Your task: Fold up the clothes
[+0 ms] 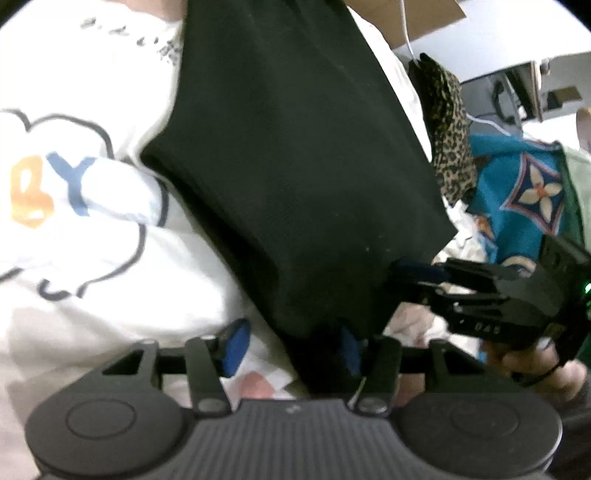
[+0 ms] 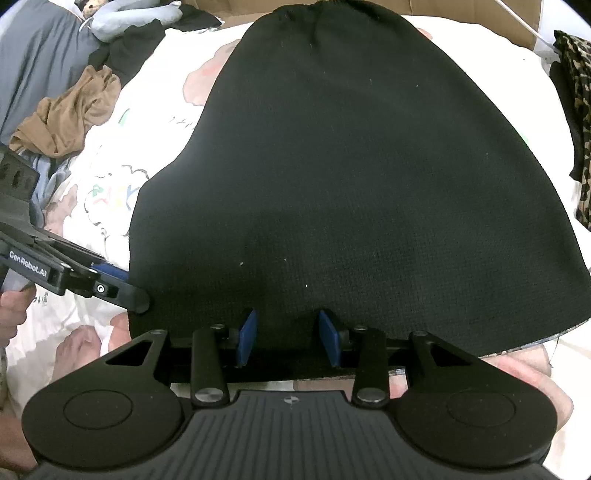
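Observation:
A black knit garment [image 1: 295, 166] [image 2: 351, 166] lies flat on a white bedsheet with a cartoon print [image 1: 74, 258] [image 2: 110, 184]. My left gripper [image 1: 291, 347] is open at the garment's near corner, and the cloth covers its right blue pad [image 1: 349, 347]. In the right wrist view it [image 2: 125, 288] touches the garment's left edge. My right gripper [image 2: 289, 336] is open, with the garment's near hem lying between its blue pads [image 2: 247, 336]. In the left wrist view its tips [image 1: 406, 277] sit at the garment's right edge.
A leopard-print garment [image 1: 450, 147] [image 2: 576, 92] and a teal patterned cloth [image 1: 517, 192] lie to the right. A brown garment [image 2: 70, 114], grey fabric [image 2: 37, 55] and dark clothes are heaped at the far left. Cardboard [image 1: 424, 18] stands behind the bed. A hand [image 1: 535, 362] holds the right gripper.

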